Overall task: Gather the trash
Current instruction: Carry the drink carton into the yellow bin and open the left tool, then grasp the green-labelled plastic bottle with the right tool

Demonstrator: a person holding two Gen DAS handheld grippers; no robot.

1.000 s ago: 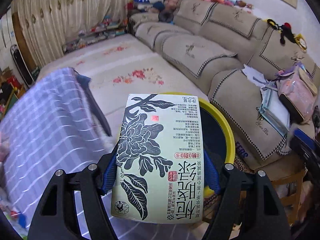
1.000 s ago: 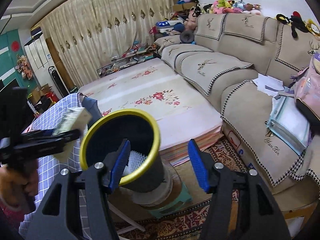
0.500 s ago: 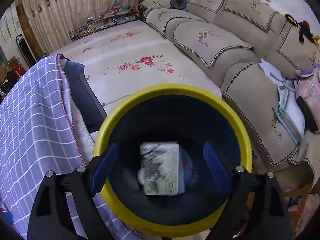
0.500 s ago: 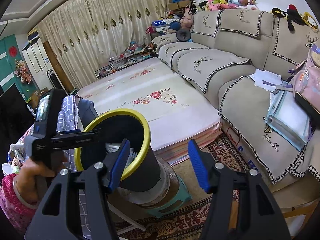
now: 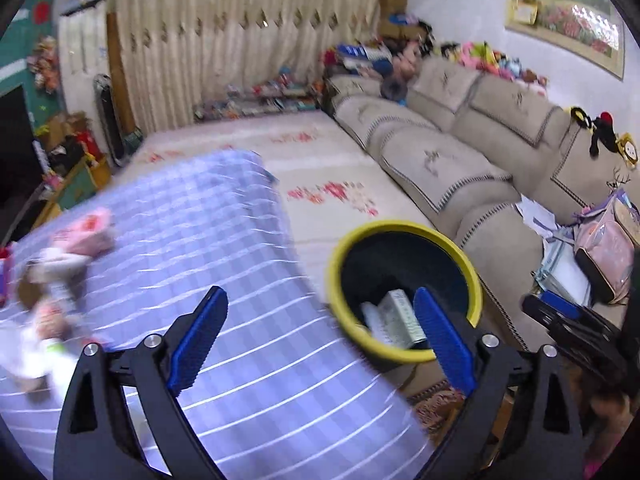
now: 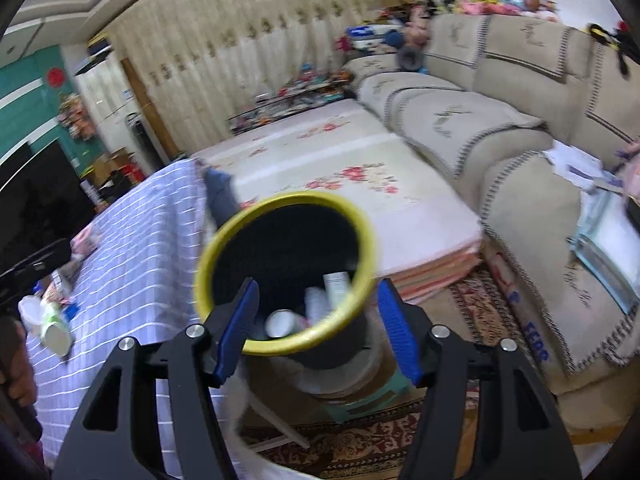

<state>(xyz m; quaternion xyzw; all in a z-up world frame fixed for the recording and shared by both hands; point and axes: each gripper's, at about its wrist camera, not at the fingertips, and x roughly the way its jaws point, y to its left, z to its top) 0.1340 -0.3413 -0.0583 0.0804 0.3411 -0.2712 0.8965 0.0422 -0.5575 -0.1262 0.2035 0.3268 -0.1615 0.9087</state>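
Yellow-rimmed bin point(image 6: 352, 216): box point(image 5: 400, 316) and cups inside | worktop point(image 5: 224, 264) beside bin: wrappers point(image 5: 76, 240) left | left gripper point(image 5: 320, 336) opening, empty | right gripper point(image 6: 316, 328) spread, empty

A bin point(image 5: 404, 232) is placed just to the right of the cloth-covered bench point(image 5: 248, 320), between the bench and the sofa point(image 5: 460, 152). A carton point(image 5: 400, 316) and a can point(image 6: 280, 322) are seen lying inside the bin. Scattered wrappers point(image 5: 76, 240) and a cup point(image 6: 56, 330) are left on the bench's left part. Behind the bin a mat point(image 6: 360, 184) is spread, with curtains point(image 5: 240, 48) behind it.
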